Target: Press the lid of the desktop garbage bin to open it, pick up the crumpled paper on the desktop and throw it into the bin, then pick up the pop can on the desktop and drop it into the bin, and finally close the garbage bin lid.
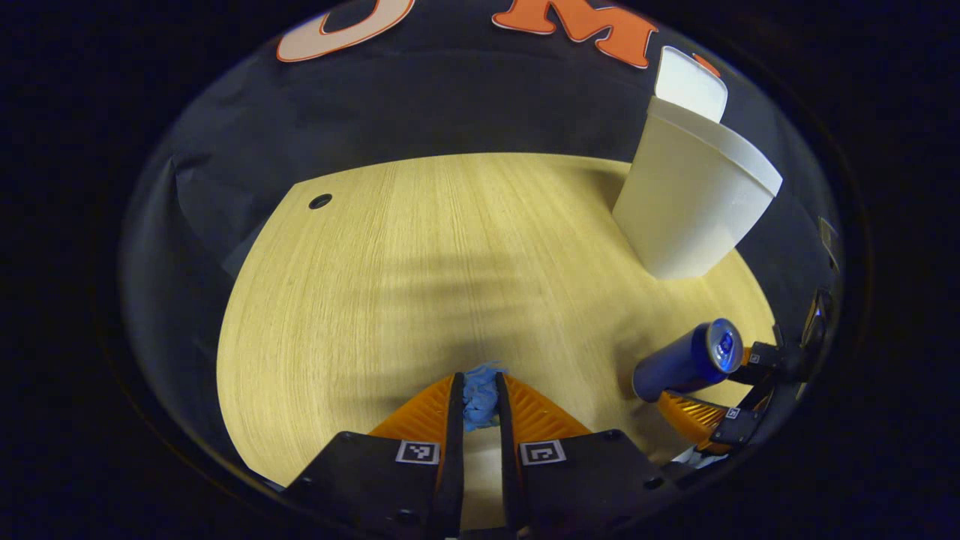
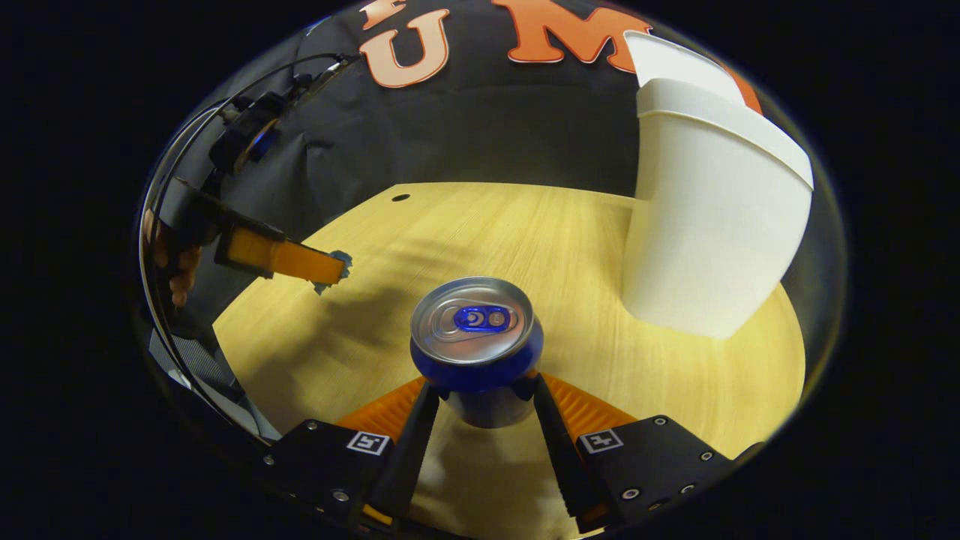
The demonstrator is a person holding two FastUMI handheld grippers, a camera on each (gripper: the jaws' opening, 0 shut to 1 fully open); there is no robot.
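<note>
Desk (image 1: pixel 390 255) of pale wood takes up most of both views, with a small round hole (image 1: pixel 320 201) near its far left corner. White bin (image 1: pixel 694 202) stands at the far right of the desk, its lid (image 1: pixel 691 81) tipped up and open behind the rim; in the right gripper view the bin (image 2: pixel 712 225) looms just beyond the can, apart from it. Blue can (image 2: pixel 478 341) sits between the fingers of the right gripper (image 2: pixel 480 405), both fingers pressing its sides, silver top and blue pull tab facing the camera. In the left gripper view the same can (image 1: pixel 686 361) shows at the right, held clear of the desk and tilted, with the right gripper (image 1: pixel 731 394) behind it, below and nearer than the bin. Left gripper (image 1: pixel 478 405) is clenched on the crumpled paper (image 1: pixel 480 394), a small blue wad pinched between both fingers and sticking out past their tips above the desk. From the right gripper view the left gripper (image 2: pixel 330 270) hangs at the left over the desk's edge, a hand (image 2: pixel 176 266) gripping its handle and the paper (image 2: pixel 339 264) showing at its tip, well apart from the bin
</note>
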